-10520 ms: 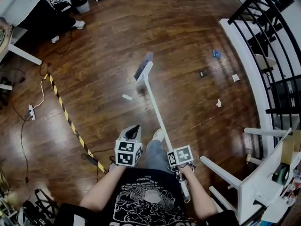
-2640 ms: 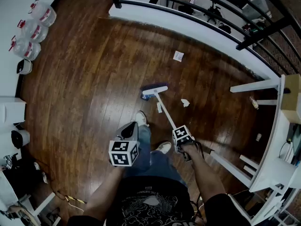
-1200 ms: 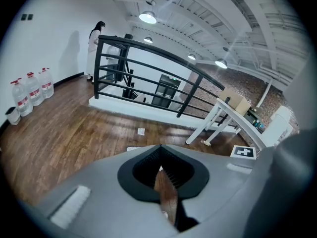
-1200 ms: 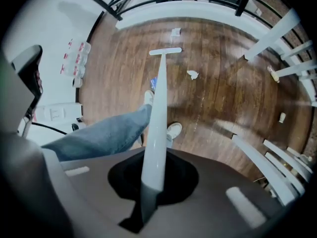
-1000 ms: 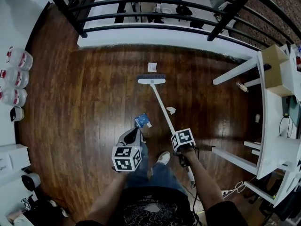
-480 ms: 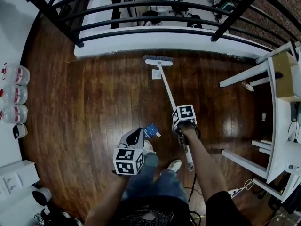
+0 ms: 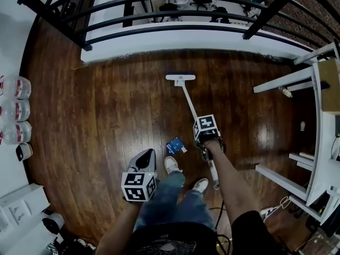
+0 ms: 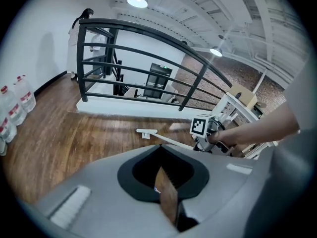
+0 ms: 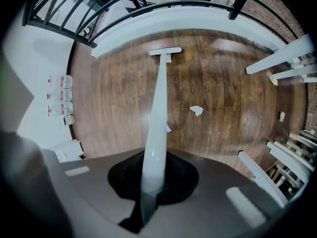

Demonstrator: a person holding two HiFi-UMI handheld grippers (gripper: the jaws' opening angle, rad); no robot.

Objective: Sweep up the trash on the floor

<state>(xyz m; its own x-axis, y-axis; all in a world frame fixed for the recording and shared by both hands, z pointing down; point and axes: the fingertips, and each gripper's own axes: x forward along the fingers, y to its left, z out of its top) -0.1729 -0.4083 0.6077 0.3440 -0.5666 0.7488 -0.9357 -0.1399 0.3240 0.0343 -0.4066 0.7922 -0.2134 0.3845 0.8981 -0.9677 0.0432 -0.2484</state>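
Trash lies scattered on the wooden floor [image 7: 106, 121]. A blue packet [image 7: 175, 145] sits just ahead of the person's shoes [image 7: 171, 164], between the two grippers. A crumpled white scrap [image 9: 196, 110] lies to the right of the broom handle, with a smaller white bit [image 9: 168, 129] right beside the handle.

The right gripper [image 9: 151, 195] has its fingers clamped on the white handle of the broom [image 7: 187, 97], low on the shaft. The broom head [image 7: 180, 77] reaches far out towards the base of the black railing [image 7: 159, 4]. That long, slanted reach looks like the far end of a stroke, placed so that whatever lies by the railing can be dragged back towards the other litter.

The left gripper [image 8: 167, 202] hangs by the left leg with its fingers drawn almost together. Only a thin sliver of floor shows between them and nothing is in their grip. It seems to be kept clear of the sweep, leaving the broom to one hand.

Some things are hard to make out. The bristles are on the far side of the head, so I cannot tell whether anything is caught under or behind them. The crumpled scrap does not show in the head view, and the right gripper's marker cube probably covers it. The handle's lower end passes behind the right hand [image 7: 212, 149]. Water bottles [image 7: 16, 110] at the left edge and the white table legs [image 7: 287, 81] at the right are cut off by the frame.
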